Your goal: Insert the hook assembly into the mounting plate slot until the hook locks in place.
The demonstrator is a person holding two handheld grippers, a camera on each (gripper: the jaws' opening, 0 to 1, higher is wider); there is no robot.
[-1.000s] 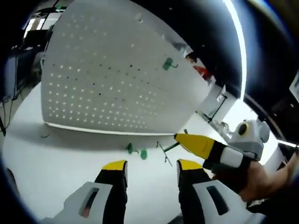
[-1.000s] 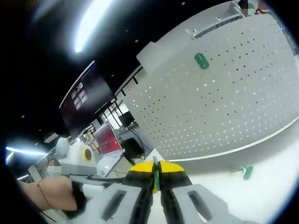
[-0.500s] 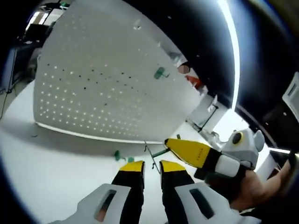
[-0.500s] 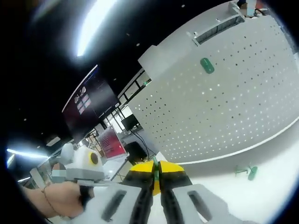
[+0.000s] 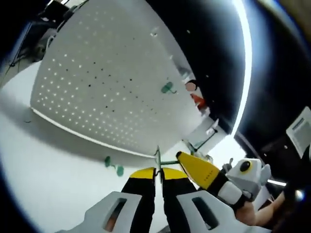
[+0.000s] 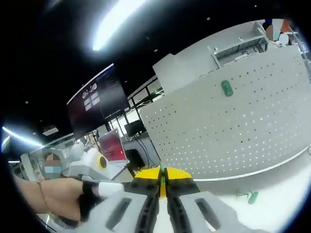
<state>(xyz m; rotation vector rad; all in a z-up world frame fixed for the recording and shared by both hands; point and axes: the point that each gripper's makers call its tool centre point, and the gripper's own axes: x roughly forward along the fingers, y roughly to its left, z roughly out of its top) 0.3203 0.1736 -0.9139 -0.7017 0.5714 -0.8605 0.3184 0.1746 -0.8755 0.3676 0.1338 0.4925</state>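
Both my yellow-tipped grippers, left and right, pinch the thin green wire hook, held above the white table. I judge I'm mid-carry: next, its prongs must reach the white perforated mounting plate, well apart.

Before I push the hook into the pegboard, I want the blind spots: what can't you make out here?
- Hook, right gripper view: pinched between the jaws, shape hidden.
- Hook, left gripper view: thin wire, its prongs too small.
- Pegboard holes: target slot indistinguishable.
- Green hook on the board: too small to judge seating.
- Loose hooks on the table: blurred.
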